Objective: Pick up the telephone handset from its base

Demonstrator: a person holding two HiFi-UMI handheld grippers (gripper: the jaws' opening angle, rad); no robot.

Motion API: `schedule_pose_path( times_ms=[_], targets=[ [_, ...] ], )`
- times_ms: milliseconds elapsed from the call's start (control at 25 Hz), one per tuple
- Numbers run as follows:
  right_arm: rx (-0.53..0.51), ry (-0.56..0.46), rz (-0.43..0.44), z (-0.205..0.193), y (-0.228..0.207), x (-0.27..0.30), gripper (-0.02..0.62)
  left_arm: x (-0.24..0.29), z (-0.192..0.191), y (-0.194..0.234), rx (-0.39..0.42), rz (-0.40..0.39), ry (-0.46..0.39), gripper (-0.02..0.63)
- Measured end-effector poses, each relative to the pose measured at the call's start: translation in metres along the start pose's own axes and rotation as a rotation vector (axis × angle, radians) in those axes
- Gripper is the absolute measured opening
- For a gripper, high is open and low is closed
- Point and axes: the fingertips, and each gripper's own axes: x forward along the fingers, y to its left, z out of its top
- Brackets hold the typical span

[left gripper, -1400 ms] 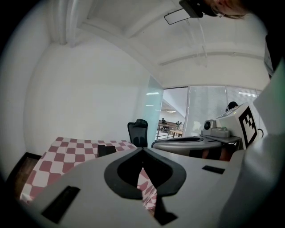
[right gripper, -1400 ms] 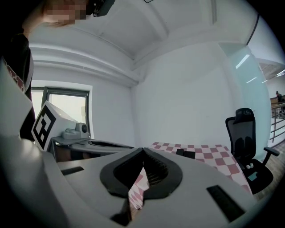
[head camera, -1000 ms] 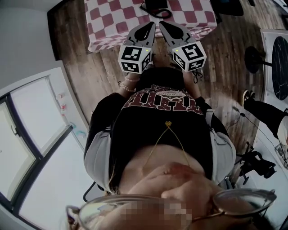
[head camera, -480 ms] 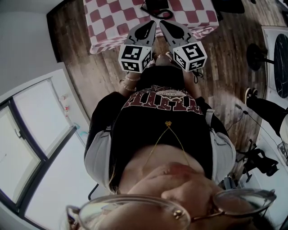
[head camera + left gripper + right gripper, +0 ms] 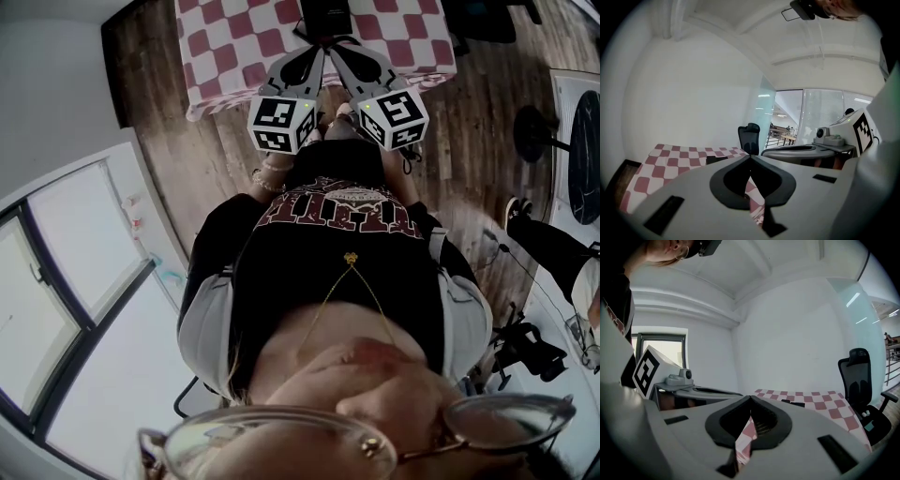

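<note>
The black telephone (image 5: 325, 13) sits on the table with the red and white checked cloth (image 5: 234, 47), at the top of the head view. It shows as a low dark shape (image 5: 717, 159) in the left gripper view and again (image 5: 793, 403) in the right gripper view. My left gripper (image 5: 318, 52) and right gripper (image 5: 337, 45) are held side by side, level, at the table's near edge, just short of the telephone. Both are shut with nothing between their jaws. Their tips meet in the left gripper view (image 5: 750, 156) and in the right gripper view (image 5: 750, 397).
A black office chair (image 5: 860, 380) stands beyond the table, also seen as the chair (image 5: 749, 138) in the left gripper view. Wooden floor (image 5: 169, 122) surrounds the table. A dark stand base (image 5: 534, 127) and another person's leg (image 5: 553, 239) are on the right. A white wall rises behind the table.
Both grippers have moved forward together toward the table, tips now at its near edge by the telephone. Their jaws stay shut.
</note>
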Motion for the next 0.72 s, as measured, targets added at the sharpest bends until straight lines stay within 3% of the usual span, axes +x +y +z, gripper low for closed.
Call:
schedule_pose_path(
  times_ms=[720],
  targets=[
    [-0.003,0.023,0.087,0.022,-0.068,0.042,0.02,0.066,0.026,0.028,-0.016,0.101,0.01,0.0]
  ],
)
